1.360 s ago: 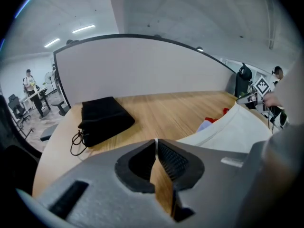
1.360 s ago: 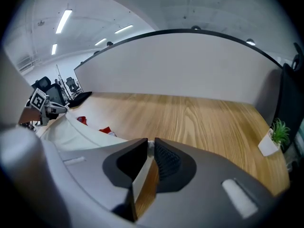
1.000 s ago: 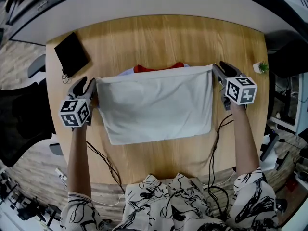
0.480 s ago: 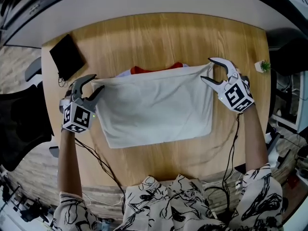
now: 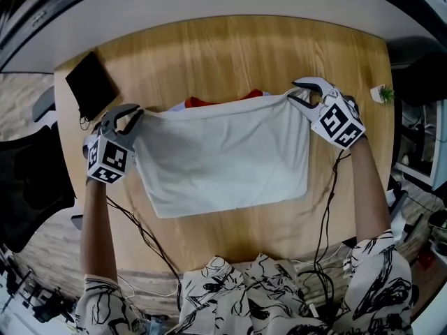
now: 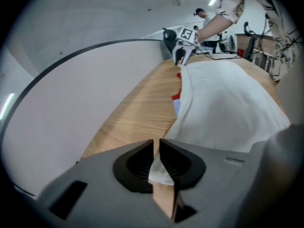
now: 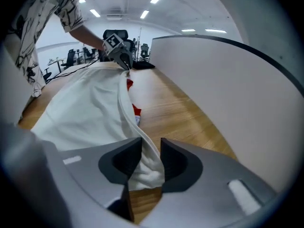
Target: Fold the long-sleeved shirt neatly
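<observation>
At the middle of the desk (image 5: 230, 54) lies the long-sleeved shirt (image 5: 223, 159), already reduced to a white rectangle. A strip of red (image 5: 227, 99) peeks out along the edge nearest the desk's far side. The left gripper (image 5: 134, 116) is at that edge's corner toward the desk's left side. Its jaws have just been closing and now pinch a thin tip of the white cloth. The right gripper (image 5: 293, 91) is at the matching corner toward the desk's right side. Its jaws have also just been closing, on a thicker bunch of fabric, which is probably why they stand a little further apart.

Both corners are pulled into small points, and the edge between them runs nearly straight. Taking the two far corners together seems meant to keep that edge taut and level, so it can travel as one line toward the desk's near side without sagging or skewing. The rest of the shirt stays flat on the desk, which serves as an anchor for the crease.

A black flat object (image 5: 91, 82) at the desk's far-left corner and a small plant (image 5: 382, 96) at its right edge sit well apart from the work.
</observation>
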A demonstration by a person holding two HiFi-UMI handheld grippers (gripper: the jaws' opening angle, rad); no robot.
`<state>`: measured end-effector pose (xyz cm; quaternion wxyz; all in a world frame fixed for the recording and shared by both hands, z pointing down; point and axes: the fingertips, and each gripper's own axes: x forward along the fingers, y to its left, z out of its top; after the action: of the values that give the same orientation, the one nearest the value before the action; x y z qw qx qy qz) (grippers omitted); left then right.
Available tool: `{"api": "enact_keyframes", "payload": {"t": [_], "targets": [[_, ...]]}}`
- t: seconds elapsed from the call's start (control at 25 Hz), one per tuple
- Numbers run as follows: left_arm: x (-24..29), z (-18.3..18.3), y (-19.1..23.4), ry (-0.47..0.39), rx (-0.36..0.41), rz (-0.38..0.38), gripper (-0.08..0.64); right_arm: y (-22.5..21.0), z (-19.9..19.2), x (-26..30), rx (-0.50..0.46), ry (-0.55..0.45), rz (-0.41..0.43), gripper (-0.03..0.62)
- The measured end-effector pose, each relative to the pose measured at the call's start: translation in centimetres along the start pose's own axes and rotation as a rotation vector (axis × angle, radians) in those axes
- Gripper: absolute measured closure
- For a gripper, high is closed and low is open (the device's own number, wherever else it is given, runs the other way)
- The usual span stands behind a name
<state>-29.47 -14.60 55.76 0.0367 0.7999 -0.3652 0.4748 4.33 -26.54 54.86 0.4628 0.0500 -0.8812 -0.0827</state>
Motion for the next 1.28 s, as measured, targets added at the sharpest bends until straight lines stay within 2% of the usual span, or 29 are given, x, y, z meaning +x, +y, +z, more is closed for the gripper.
{"api": "enact_keyframes", "payload": {"t": [0.08,0.16,0.24,0.28,0.36,0.44,0.52,0.56,0.64,0.76,1.0,1.08,1.16,1.28], "targets": [[0.5,-0.6,1.7,0.02,-0.079,0.067,0.517,-1.3,-0.6,0.3,0.06,0.012,-0.056,0.498],[0.5,-0.7,3.3,0.027,-0.155,0.127,0.514,-2.5,-1.5,0.6,0.106,0.043,-0.114,0.494],[-0.2,0.2,4.2,-0.015,-0.198,0.154,0.509,-3.4,-1.7,0.5,0.168,0.033,-0.155,0.481],[-0.7,1.2,3.9,-0.06,-0.2,0.133,0.505,-3.7,-1.3,0.1,0.19,0.004,-0.162,0.466],[-1.2,3.9,1.7,-0.154,-0.142,0.015,0.459,-3.1,0.8,-0.8,0.179,-0.088,-0.131,0.411],[-0.9,5.4,-1.3,-0.169,-0.025,-0.096,0.412,-1.2,3.6,-1.1,0.104,-0.16,-0.057,0.399],[0.3,5.5,-3.4,-0.127,0.08,-0.141,0.39,0.9,5.8,-0.1,0.021,-0.167,0.005,0.373],[1.0,5.5,-3.9,-0.109,0.109,-0.148,0.384,1.7,6.4,0.7,-0.009,-0.157,0.025,0.37],[2.3,5.7,-4.2,-0.094,0.113,-0.152,0.388,2.8,7.1,2.4,-0.038,-0.136,0.052,0.368],[3.5,6.1,-3.0,-0.093,0.03,-0.116,0.416,2.6,7.0,4.0,-0.014,-0.114,0.049,0.368],[4.2,5.5,-1.4,-0.081,-0.214,-0.085,0.408,0.6,5.4,4.9,0.163,-0.093,0.004,0.365],[3.6,5.5,-1.0,-0.109,-0.298,-0.081,0.4,0.7,5.4,4.5,0.192,-0.105,-0.012,0.365],[1.9,5.5,-0.6,-0.146,-0.349,-0.053,0.38,0.7,5.8,3.1,0.224,-0.134,-0.041,0.366],[-2.3,5.0,-0.5,-0.206,-0.45,0.004,0.374,1.6,5.7,-0.8,0.354,-0.21,-0.07,0.365]]}}
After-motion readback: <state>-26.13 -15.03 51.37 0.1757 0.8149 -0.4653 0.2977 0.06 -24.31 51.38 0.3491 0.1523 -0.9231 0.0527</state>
